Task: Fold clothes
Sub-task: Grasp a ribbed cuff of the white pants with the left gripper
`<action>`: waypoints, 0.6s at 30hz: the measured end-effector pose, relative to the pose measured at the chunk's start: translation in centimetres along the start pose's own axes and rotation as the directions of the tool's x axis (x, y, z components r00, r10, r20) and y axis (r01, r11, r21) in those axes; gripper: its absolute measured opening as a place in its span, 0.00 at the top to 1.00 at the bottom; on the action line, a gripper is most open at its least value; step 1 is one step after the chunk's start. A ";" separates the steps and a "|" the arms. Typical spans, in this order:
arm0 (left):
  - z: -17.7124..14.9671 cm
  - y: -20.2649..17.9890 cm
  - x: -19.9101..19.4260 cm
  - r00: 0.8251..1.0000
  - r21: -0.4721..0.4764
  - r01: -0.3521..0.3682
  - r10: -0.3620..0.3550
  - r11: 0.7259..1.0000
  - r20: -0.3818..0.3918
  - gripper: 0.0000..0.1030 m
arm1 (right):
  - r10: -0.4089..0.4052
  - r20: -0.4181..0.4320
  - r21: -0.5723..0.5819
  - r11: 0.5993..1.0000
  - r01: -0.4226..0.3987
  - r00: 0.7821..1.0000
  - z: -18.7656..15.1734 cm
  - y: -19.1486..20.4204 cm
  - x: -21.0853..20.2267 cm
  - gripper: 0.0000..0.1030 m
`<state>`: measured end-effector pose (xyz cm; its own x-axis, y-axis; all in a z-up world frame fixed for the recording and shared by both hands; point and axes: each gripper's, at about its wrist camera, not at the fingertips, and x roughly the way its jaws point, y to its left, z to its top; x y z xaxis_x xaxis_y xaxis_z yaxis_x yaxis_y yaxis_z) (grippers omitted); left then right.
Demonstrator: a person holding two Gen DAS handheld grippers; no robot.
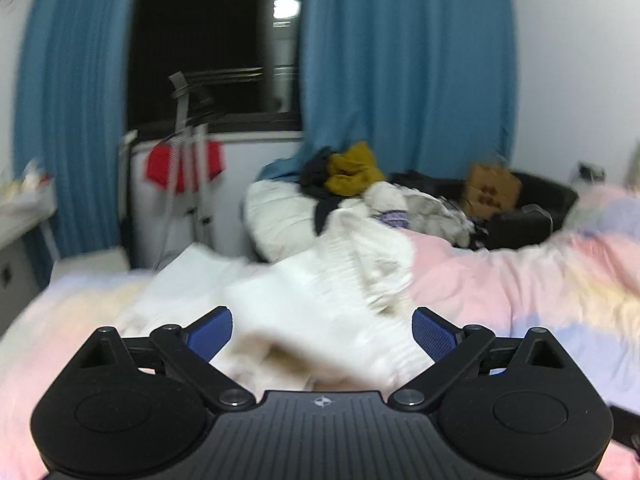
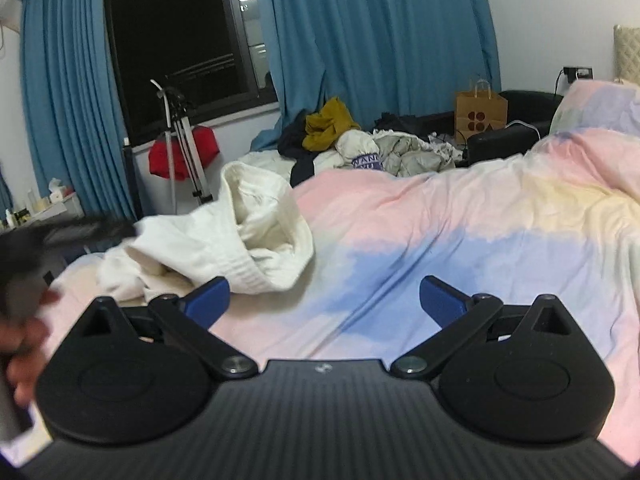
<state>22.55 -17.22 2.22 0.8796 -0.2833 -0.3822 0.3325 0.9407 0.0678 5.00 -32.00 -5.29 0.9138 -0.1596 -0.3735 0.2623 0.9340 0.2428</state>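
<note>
On the pastel pink-and-blue bedspread (image 2: 400, 248) lies a crumpled white cotton garment (image 2: 240, 240) — both the left gripper (image 1: 322, 332) and right gripper (image 2: 324, 300) gape wide, empty; better pinch an edge, not bulk

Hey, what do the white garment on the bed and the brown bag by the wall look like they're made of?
White garment: looks like thick matte cotton weave, judging by its ribbed texture and soft, bulky folds, though the exact fibre is unclear. Brown bag: seemingly kraft paper, matte and stiff, standing upright with thin handles and printed dark dots.
</note>
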 end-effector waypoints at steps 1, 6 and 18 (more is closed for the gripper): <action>0.4 -1.1 1.7 1.000 0.031 0.000 0.000 1.000 -0.001 0.05 | 0.007 0.006 0.015 1.000 -0.007 1.000 -0.2 -0.8 0.5 0.00; 1.5 -4.5 10.6 0.998 0.107 -0.046 0.051 0.993 -0.041 0.10 | 0.008 -0.007 0.031 0.999 -0.007 1.000 -1.1 -2.9 2.7 0.01; 0.6 -2.4 21.2 0.965 0.030 -0.144 0.147 0.989 -0.217 0.68 | 0.065 -0.063 0.088 0.994 -0.060 0.996 -2.4 -3.8 6.3 0.02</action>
<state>40.56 -25.59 -5.48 0.8240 -0.0948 -0.5586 0.2123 0.9657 0.1494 8.96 -35.77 -10.73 0.9076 -0.0777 -0.4126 0.2335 0.9101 0.3423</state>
